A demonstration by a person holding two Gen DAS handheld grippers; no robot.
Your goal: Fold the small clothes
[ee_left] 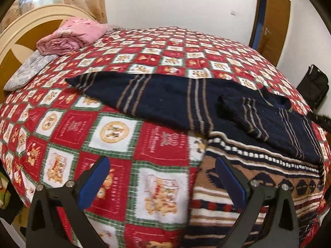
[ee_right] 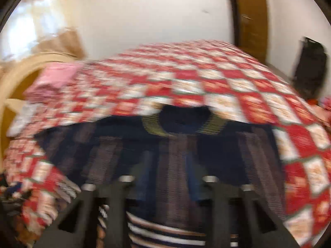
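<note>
Navy knitted sweater with thin tan stripes [ee_left: 165,101] spread flat across red-and-white checked bedspread [ee_left: 115,144]. Left gripper [ee_left: 163,177] hovering near, jaws wide apart, nothing between. Right gripper [ee_right: 168,177] blurred over sweater, jaws narrow; grip impossible to tell.

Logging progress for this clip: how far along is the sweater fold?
Done: one sleeve lies folded across the navy sweater. In hand: nothing; the left gripper hangs open above the bedspread. Left: the other sleeve is spread out, body unfolded. The right view is too blurred to judge.
</note>
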